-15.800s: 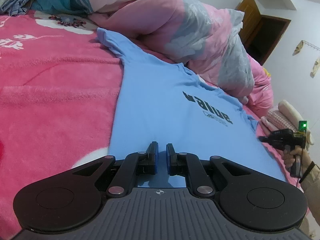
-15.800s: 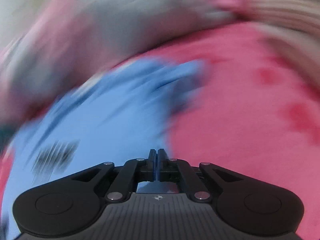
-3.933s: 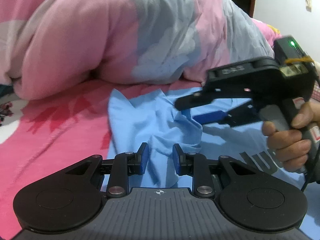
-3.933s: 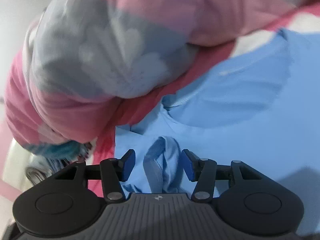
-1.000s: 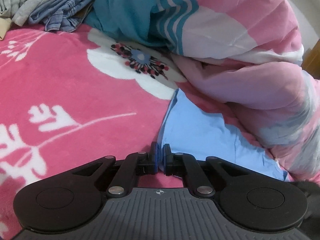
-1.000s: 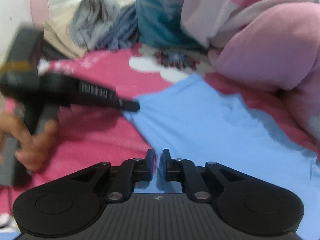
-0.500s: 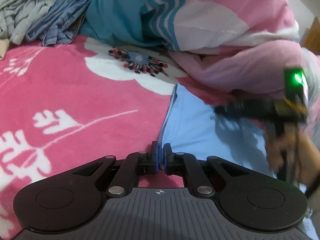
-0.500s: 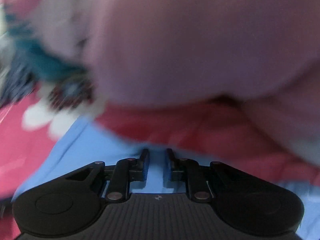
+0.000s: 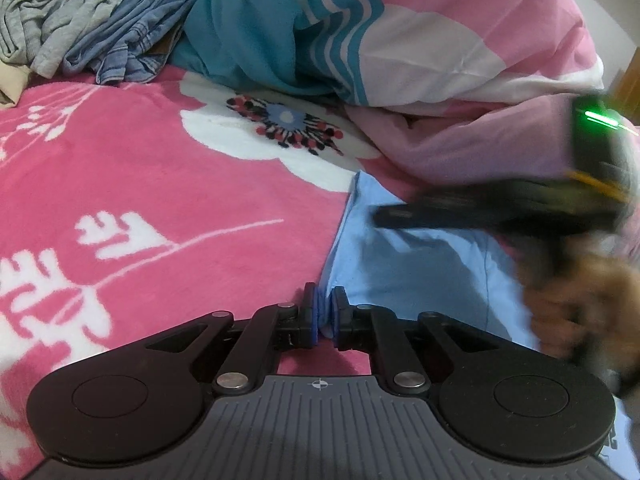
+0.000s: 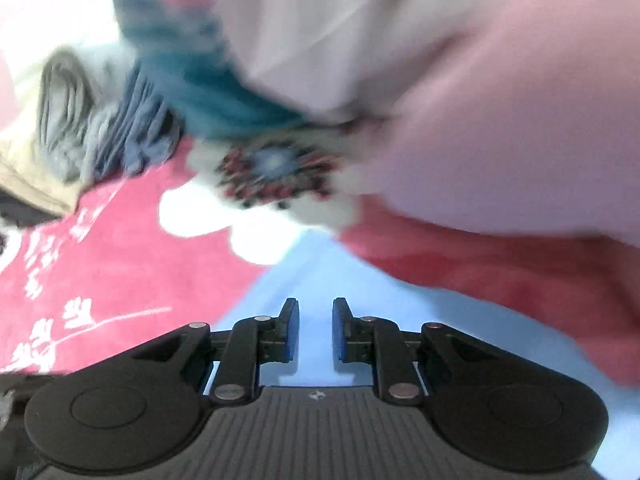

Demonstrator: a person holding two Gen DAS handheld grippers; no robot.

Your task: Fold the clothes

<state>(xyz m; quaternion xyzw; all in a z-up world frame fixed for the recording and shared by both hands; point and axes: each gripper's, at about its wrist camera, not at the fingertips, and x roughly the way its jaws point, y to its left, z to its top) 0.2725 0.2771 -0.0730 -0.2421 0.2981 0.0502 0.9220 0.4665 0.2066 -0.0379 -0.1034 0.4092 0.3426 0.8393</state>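
Pink blanket: left gripper pinches blue shirt; right gripper gapes, empty.

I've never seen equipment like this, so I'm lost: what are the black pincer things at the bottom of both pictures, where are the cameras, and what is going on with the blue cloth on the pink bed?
No robot here: a person holds a two-finger gripper in each hand, with a wide-angle camera on each looking along its fingers. One picture is from the left gripper, the other from the right gripper.

The surface is a pink blanket with white flowers. On it lies a light blue shirt, beside a bundled pink quilt and a heap of grey and denim clothes.

The left gripper is shut on the shirt's edge. The right gripper, open and holding nothing, hovers above the shirt; in the left view it is the blurred black tool with a green light. They are folding the shirt.
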